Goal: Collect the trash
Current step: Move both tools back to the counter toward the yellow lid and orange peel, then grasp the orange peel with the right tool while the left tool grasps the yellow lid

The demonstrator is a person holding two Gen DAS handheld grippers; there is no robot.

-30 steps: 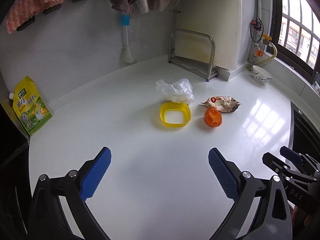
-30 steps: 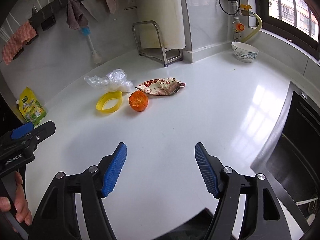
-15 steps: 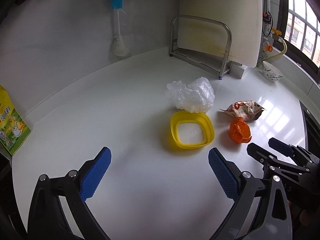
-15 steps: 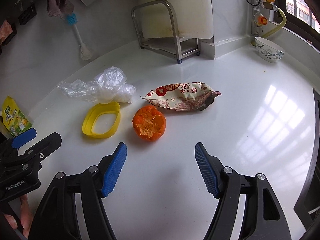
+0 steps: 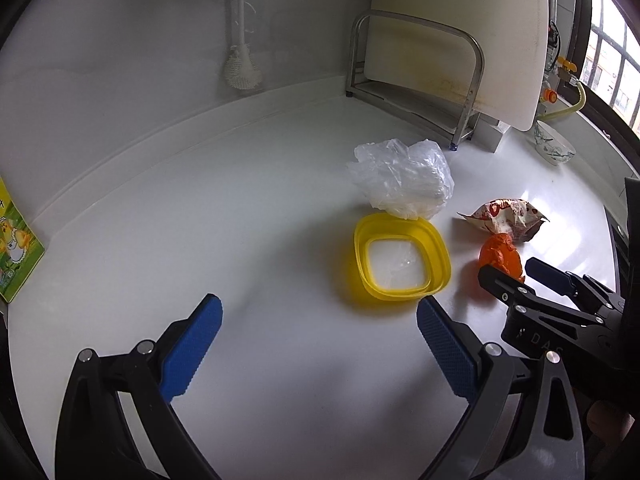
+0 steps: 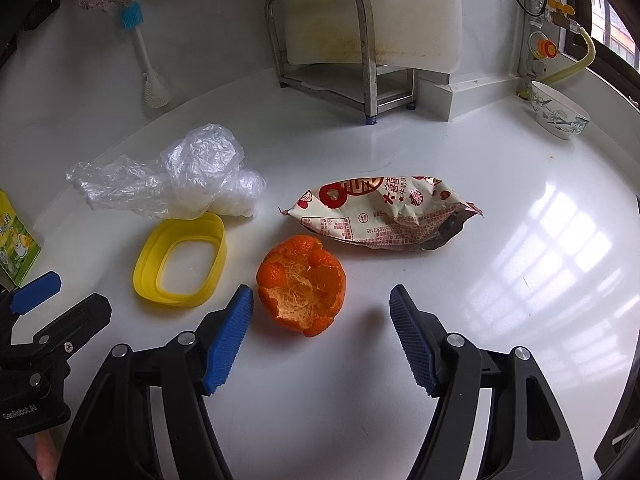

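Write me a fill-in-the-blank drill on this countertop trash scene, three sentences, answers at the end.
1. The orange peel lies nearest the ____ gripper.
2. The crumpled plastic bag touches the back rim of the ____ container.
3. Both the left gripper and the right one have their jaws ____.

Answers: right; yellow; open

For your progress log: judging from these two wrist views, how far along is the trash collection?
Nothing is collected yet. The orange peel, snack wrapper and plastic bag all lie on the counter beside the yellow tub. The right gripper is open just short of the peel; the left gripper is open, empty.
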